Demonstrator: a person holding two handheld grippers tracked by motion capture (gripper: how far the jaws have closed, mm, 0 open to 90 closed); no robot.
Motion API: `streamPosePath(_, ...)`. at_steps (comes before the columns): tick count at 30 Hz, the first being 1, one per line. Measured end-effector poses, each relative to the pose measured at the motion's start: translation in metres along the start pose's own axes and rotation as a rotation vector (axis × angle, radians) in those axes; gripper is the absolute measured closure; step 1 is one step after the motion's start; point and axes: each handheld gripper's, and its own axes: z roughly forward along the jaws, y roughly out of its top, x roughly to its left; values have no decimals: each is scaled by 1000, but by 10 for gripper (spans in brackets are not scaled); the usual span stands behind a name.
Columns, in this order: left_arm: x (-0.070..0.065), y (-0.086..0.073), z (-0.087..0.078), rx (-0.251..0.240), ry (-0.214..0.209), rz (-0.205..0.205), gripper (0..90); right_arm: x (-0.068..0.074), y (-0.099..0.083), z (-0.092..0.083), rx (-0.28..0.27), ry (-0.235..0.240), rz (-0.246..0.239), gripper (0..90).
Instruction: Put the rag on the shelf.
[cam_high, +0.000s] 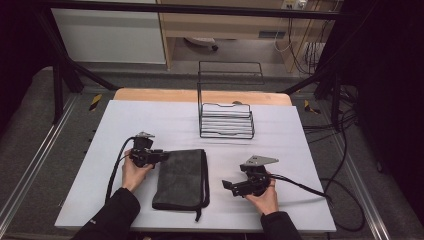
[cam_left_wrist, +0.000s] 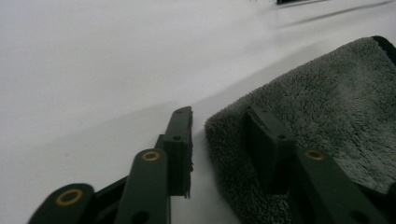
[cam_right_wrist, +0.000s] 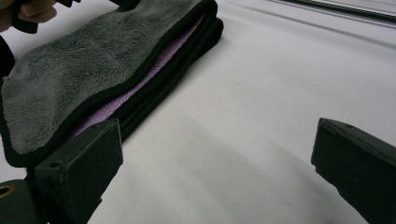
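While the folded grey towel (cam_high: 181, 178) lies flat on the white worktop (cam_high: 280, 145), the left gripper (cam_left_wrist: 219, 135) has one jaw on its corner, not visibly pinched, and the right gripper (cam_right_wrist: 215, 158) waits wide open beside it, lifting yet to come.

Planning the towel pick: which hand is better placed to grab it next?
Left. Its tongs already straddle the folded towel's corner, one jaw on top. The right tongs stand wide open beside it, over bare table.

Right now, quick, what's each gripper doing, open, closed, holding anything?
Left gripper: fingers part closed around a corner of the towel; whether they pinch it cannot be told.
Right gripper: open, holding nothing, beside the towel.
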Motion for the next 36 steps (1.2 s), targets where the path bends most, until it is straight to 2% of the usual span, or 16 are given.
streamPosePath(6, -4, -2, 2, 5, -5, 14, 743, -1, 1, 1, -12, 7, 8, 27)
streamPosePath(8, -5, -2, 2, 4, -4, 11, 758, -1, 4, 2, -28, 12, 33, 29)
streamPosePath(9, -5, -2, 2, 2, -4, 12, 765, -2, 8, 2, -46, 13, 53, 32)
streamPosePath(14, -2, -3, 2, 1, -23, 9, 768, -1, 22, 7, -61, 14, 60, 48)
streamPosePath(17, -5, -4, 3, -8, -10, 20, 769, -1, 32, 13, -63, 11, 72, 64)
streamPosePath(20, -5, -4, 3, -10, -5, 29, 769, -1, 46, 24, -65, 0, 82, 83)
streamPosePath(21, -5, -4, 3, -11, -6, 29, 769, 1, 56, 32, -57, 0, 74, 97)
streamPosePath(22, -5, -4, 3, -11, -6, 30, 769, 1, 56, 32, -57, 0, 74, 97)
streamPosePath(27, -5, -4, 3, -12, -6, 38, 769, 6, 76, 58, -31, -16, 53, 149)
streamPosePath(31, -5, -4, 3, -13, -5, 43, 768, 8, 83, 84, 9, -32, 39, 223)
streamPosePath(36, -6, -5, 3, -15, -5, 52, 768, 8, 84, 99, 43, -52, 39, 289)
